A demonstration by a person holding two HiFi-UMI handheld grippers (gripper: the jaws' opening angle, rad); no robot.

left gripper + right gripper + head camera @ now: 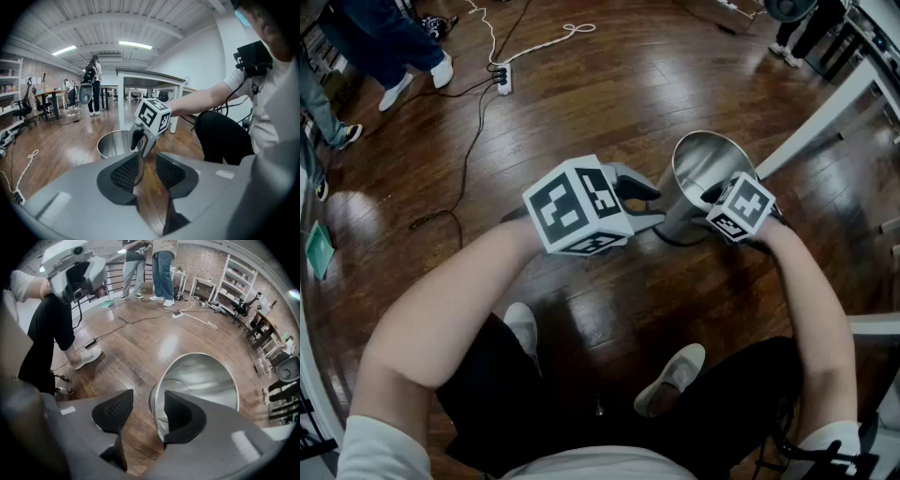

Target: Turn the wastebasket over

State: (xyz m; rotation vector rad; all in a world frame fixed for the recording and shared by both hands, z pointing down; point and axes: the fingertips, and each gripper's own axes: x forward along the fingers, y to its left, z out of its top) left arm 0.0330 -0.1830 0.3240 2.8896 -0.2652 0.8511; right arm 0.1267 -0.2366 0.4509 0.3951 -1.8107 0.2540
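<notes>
The shiny metal wastebasket (703,164) stands upright on the wood floor, mouth up. My right gripper (717,202) points steeply down over its near rim. In the right gripper view the wastebasket (201,376) has its rim between the open jaws of the right gripper (147,416): one pad is inside and one outside, and neither presses. My left gripper (649,208) is open just beside the basket's left wall. In the left gripper view the wastebasket (112,143) lies just beyond the left gripper (146,171), partly behind the left pad.
A white table leg (820,117) slants right behind the basket. A power strip with cables (502,80) lies on the floor at the back left, near other people's feet (412,75). My own shoes (675,375) are close below the grippers.
</notes>
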